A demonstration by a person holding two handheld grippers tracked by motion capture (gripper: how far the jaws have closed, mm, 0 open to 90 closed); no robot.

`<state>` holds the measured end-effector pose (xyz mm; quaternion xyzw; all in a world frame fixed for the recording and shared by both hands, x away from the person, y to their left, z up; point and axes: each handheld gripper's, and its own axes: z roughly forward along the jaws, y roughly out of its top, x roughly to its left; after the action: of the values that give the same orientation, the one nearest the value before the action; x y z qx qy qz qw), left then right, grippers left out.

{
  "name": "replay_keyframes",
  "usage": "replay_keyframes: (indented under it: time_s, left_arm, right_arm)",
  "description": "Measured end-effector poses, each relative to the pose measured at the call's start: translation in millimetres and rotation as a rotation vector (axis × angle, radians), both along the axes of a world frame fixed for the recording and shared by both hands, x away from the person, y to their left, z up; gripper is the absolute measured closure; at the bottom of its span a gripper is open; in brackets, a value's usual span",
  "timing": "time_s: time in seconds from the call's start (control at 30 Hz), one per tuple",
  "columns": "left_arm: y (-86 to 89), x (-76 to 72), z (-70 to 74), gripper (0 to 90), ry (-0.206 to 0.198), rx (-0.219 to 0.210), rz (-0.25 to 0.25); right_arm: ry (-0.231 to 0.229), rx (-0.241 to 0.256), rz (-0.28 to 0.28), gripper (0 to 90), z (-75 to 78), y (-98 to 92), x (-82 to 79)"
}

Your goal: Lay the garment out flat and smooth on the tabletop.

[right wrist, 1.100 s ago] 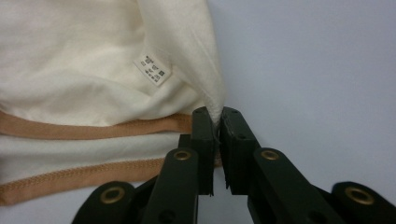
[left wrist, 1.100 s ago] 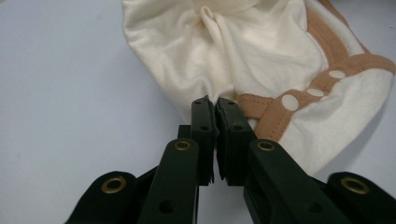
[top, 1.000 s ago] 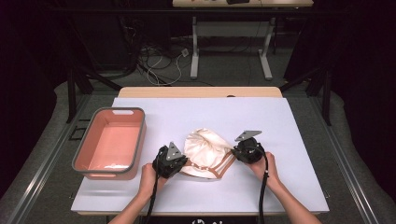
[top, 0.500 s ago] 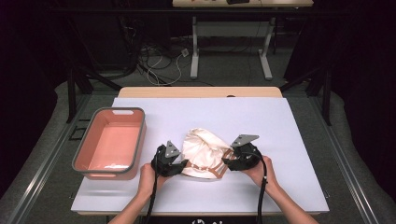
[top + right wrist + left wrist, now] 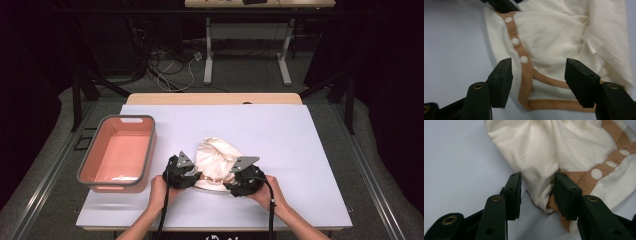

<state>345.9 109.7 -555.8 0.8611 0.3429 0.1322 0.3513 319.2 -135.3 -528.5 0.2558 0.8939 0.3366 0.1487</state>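
Note:
A cream garment [image 5: 216, 159] with tan trim and white snaps lies crumpled on the white table top [image 5: 280, 140]. My left gripper [image 5: 189, 176] is at its near left edge. In the left gripper view it [image 5: 537, 180] stands open, with a fold of the cream cloth [image 5: 574, 147] and some tan trim between the jaws. My right gripper [image 5: 239, 183] is at the near right edge. It [image 5: 539, 65] is open wide, straddling the garment's trimmed corner [image 5: 549, 37], where the snap strip [image 5: 516, 41] runs.
A pink bin [image 5: 149, 145] with a grey rim stands at the left of the table, close to my left hand. The far half and the right side of the table are bare. Desk legs and cables lie on the floor beyond.
My right gripper has come nearer and leftward, from the garment's right side to its near edge. The left gripper has barely shifted. The garment looks a little more bunched.

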Motion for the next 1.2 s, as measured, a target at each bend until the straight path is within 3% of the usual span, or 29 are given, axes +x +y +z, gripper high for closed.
replay_keyframes:
  time_s: [0.07, 0.17, 0.23, 0.3, 0.43, 0.67, 0.73, 0.93, 1.2]
  left_arm:
    - [-0.7, 0.2, -0.8, 60.5, -0.001, 0.0, -0.003]
    - [-1.1, 0.1, -1.8, 63.5, 0.006, -0.013, -0.014]
    - [-1.1, -0.4, -2.6, 72.4, 0.009, -0.022, -0.03]
    - [-1.8, -1.2, -2.9, 77.6, 0.007, -0.025, -0.039]
    - [-1.7, -1.4, -2.6, 82.1, 0.001, -0.029, -0.041]
    - [2.3, -4.5, 6.5, 82.7, -0.049, -0.049, -0.01]
    - [4.3, -6.7, 12.1, 82.8, -0.09, -0.04, 0.002]
    - [5.0, -8.1, 15.9, 82.7, -0.119, -0.026, 0.028]
    - [11.3, -5.0, 16.8, 82.5, -0.152, 0.005, 0.107]
  right_arm:
    - [0.01, -0.019, 0.035, 39.3, -6.5, 11.8, -2.0]
    - [0.025, -0.042, 0.045, 41.6, -11.4, 18.4, -1.4]
    - [0.046, -0.068, 0.047, 51.9, -18.5, 23.8, 1.4]
    - [0.056, -0.062, 0.053, 60.7, -20.4, 23.5, 2.5]
    - [0.052, -0.056, 0.045, 74.2, -19.2, 20.4, 1.4]
    - [0.042, -0.054, 0.056, 78.0, -14.5, 11.4, -0.1]
    - [0.039, -0.052, 0.055, 78.1, -12.6, 7.6, -0.4]
    - [0.041, -0.046, 0.056, 78.3, -7.9, -0.6, -2.1]
    - [0.054, -0.095, 0.09, 79.8, -6.4, -5.6, -6.5]
